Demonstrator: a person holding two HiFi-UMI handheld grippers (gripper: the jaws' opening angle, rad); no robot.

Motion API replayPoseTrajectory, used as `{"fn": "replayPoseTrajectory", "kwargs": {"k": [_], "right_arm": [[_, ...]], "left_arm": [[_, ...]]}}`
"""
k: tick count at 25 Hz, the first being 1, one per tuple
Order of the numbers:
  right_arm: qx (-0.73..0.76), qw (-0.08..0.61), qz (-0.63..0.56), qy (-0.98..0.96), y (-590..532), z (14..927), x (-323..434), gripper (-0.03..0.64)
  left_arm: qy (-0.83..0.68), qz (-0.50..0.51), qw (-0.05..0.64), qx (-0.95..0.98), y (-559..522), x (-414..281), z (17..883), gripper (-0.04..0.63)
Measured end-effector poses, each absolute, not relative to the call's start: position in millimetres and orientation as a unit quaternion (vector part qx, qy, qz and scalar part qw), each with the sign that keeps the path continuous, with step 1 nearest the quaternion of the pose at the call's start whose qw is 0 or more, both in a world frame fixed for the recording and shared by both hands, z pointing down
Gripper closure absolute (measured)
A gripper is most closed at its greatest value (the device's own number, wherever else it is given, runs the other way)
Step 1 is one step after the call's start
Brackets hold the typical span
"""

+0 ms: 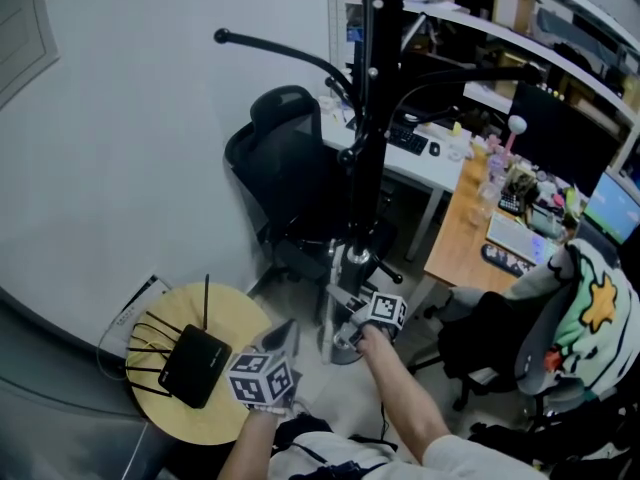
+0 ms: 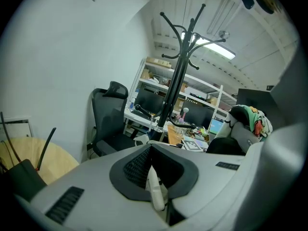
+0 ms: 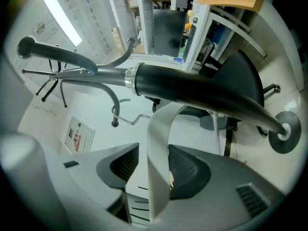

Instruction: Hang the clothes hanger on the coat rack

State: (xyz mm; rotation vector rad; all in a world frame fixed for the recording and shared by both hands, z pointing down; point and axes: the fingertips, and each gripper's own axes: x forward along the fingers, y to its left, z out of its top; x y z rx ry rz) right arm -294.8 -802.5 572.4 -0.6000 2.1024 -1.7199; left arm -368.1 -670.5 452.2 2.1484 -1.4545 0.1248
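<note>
The left tool (image 2: 150, 150) is pressed together on a thin edge of the white plastic clothes hanger (image 3: 156, 167). The right tool (image 3: 153, 153) is spread; the hanger's flat band stands between its pads, with a gap at one. The hanger sits low beside the black metal coat rack (image 1: 367, 118), not hung.

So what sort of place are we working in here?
Most likely a shared office: a long desk with monitors and a keyboard, black office chairs, and stocked shelves behind the coat rack.
</note>
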Motion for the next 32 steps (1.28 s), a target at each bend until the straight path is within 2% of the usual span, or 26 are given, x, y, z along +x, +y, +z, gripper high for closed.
{"fn": "replayPoseTrajectory", "kwargs": {"k": [3, 6, 15, 17, 19, 20, 22, 32], "right_arm": [[-0.235, 0.157, -0.59, 0.756, -797.6, 573.0, -290.4, 0.4], [-0.254, 0.146, -0.573, 0.765, -789.1, 571.4, -283.9, 0.359], [-0.287, 0.061, -0.433, 0.852, -700.2, 517.7, -245.0, 0.354], [-0.292, 0.065, -0.411, 0.861, -681.6, 497.9, -231.0, 0.394], [-0.296, 0.075, -0.392, 0.868, -664.3, 477.3, -215.9, 0.481], [-0.297, 0.08, -0.384, 0.871, -656.0, 467.1, -208.7, 0.504], [-0.295, 0.088, -0.366, 0.878, -640.8, 446.7, -196.3, 0.606], [-0.318, 0.065, -0.259, 0.91, -553.3, 371.5, -180.1, 0.611]], "left_arm": [[-0.539, 0.046, 0.268, 0.797, -667.3, -363.6, 450.9, 0.606], [-0.535, 0.046, 0.267, 0.8, -661.9, -355.0, 448.5, 0.606], [-0.533, 0.028, 0.263, 0.804, -614.5, -308.8, 434.1, 0.606], [-0.534, 0.024, 0.263, 0.803, -601.4, -298.1, 432.5, 0.606], [-0.536, 0.023, 0.259, 0.803, -588.5, -289.6, 429.1, 0.607], [-0.538, 0.022, 0.255, 0.803, -582.5, -286.5, 426.2, 0.607], [-0.543, 0.016, 0.247, 0.803, -572.5, -281.7, 418.3, 0.606], [-0.53, -0.009, 0.208, 0.822, -519.1, -268.7, 366.7, 0.607]]}}
